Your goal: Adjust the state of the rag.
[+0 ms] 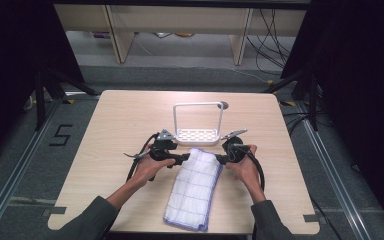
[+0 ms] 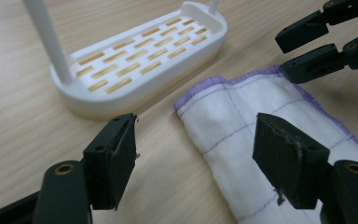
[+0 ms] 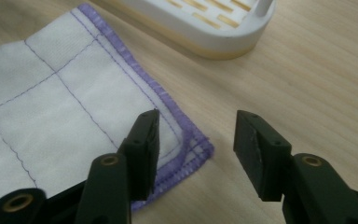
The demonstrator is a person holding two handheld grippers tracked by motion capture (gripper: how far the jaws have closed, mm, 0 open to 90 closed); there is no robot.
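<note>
- This is looking like a lab or recording studio rather than a home.
- Black curtains [image 1: 10, 60] are hanging on both sides of a lone wooden table [image 1: 120, 125].
- Loose cables [image 1: 272, 35] are trailing over the grey floor [image 1: 180, 50].
- A taped number five [image 1: 61, 135] is marking the floor, and metal rails [image 1: 10, 185] are running alongside the table.

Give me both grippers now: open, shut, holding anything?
Left gripper: open, holding nothing, jaws astride the cloth's far corner.
Right gripper: open, holding nothing, just above the cloth's other far corner.
</note>
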